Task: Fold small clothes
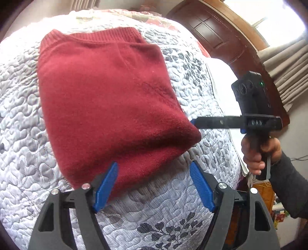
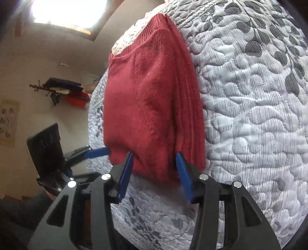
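A folded dark red knit sweater (image 1: 107, 96) lies flat on the grey-and-white quilted bedspread (image 1: 163, 211), its ribbed hem at the far end. My left gripper (image 1: 154, 169) is open at the sweater's near folded edge, and its left finger (image 1: 107, 184) overlaps the cloth. My right gripper (image 1: 193, 122), held by a hand (image 1: 256, 155), touches the sweater's near right corner. In the right wrist view the right gripper (image 2: 155, 156) is open with the sweater's (image 2: 146, 100) near edge between its fingers. There the left gripper (image 2: 102, 152) touches the sweater's left corner.
A dark wooden headboard (image 1: 215, 36) and curtains (image 1: 286, 69) stand beyond the bed's right side. A white sheet (image 1: 223, 86) shows beside the quilt. In the right wrist view a wall shelf with objects (image 2: 67, 92) and a bright window (image 2: 67, 11) lie past the bed edge.
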`<state>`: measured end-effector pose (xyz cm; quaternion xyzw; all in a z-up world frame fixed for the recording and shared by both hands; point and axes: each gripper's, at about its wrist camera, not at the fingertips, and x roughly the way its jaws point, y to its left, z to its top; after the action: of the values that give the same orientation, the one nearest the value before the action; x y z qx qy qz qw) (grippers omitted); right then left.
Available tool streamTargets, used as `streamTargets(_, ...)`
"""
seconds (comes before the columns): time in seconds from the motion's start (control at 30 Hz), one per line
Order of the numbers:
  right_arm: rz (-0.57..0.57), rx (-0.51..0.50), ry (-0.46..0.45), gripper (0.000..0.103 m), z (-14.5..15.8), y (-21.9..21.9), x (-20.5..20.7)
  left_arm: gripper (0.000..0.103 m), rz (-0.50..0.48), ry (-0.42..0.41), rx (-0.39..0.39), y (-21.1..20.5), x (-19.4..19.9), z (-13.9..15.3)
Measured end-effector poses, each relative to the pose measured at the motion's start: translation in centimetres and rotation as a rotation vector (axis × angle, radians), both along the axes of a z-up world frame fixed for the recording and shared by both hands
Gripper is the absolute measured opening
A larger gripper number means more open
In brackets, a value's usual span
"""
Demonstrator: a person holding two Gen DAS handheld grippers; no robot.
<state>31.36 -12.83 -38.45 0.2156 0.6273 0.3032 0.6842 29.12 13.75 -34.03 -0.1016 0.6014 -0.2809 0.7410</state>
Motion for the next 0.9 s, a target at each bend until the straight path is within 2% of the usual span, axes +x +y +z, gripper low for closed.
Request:
streamTargets(0.03, 0.028, -0.047, 0.001, 0.045, -0.6, 0.6, -0.3, 0.077, 0.011, 0.014, 0.007, 0.4, 0.2, -0.5)
streamTargets(0.1, 0.033, -0.097, 0.018, 0.016, -1.8, 0.7, -0.2, 0.077, 0.038, 0.056, 0.005, 1.1, 0.5, -1.6)
streamTargets(0.17, -0.013, -0.064, 0.059, 0.013, -3.0, -0.3, 0.1, 0.077, 0.083, 0.115, -0.02, 2.0, 0.7, -2.9)
streamTargets(0.27, -0.049, 0.004, 0.104, 0.013, -3.2, -1.4, 0.0, 0.077, 0.138, 0.143, -0.079, 3.1, 0.3, -2.3)
streamTargets(0.37, -0.077, 0.057, 0.075, 0.022, -1.1, -3.1, 0.1, 0.077, 0.19, 0.145, -0.143, 5.2, -0.1, -0.7)
streamTargets(0.4, -0.079, 0.055, 0.06, 0.031, -0.5, -3.6, 0.2, 0.078, 0.216, 0.137, -0.163, 6.3, -0.1, -0.1)
streamTargets(0.43, -0.084, 0.048, 0.046, 0.042, 0.0, -4.0, 0.3, 0.082, 0.245, 0.13, -0.183, 7.7, -0.2, 0.2)
streamTargets(0.47, -0.093, 0.04, 0.028, 0.073, 0.4, -4.2, 0.8, 0.083, 0.279, 0.126, -0.203, 9.0, -0.1, 0.3)
streamTargets(0.5, -0.104, 0.025, 0.002, 0.084, 0.7, -4.2, 1.3, 0.083, 0.311, 0.131, -0.22, 10.2, 0.3, 0.1)
streamTargets(0.57, -0.09, 0.02, -0.007, 0.084, 0.3, -3.6, 2.7, 0.083, 0.373, 0.165, -0.249, 12.4, 1.4, -1.0)
streamTargets(0.7, -0.071, 0.028, 0.056, 0.085, -2.2, -1.2, 6.9, 0.083, 0.42, 0.243, -0.358, 14.8, 3.8, -4.5)
streamTargets(0.8, -0.059, 0.042, 0.085, 0.089, -3.4, -0.1, 8.8, 0.083, 0.404, 0.274, -0.391, 14.8, 5.6, -6.7)
streamTargets(0.9, -0.042, 0.069, 0.086, 0.089, -3.1, 0.0, 9.4, 0.083, 0.376, 0.318, -0.433, 13.9, 6.7, -8.6)
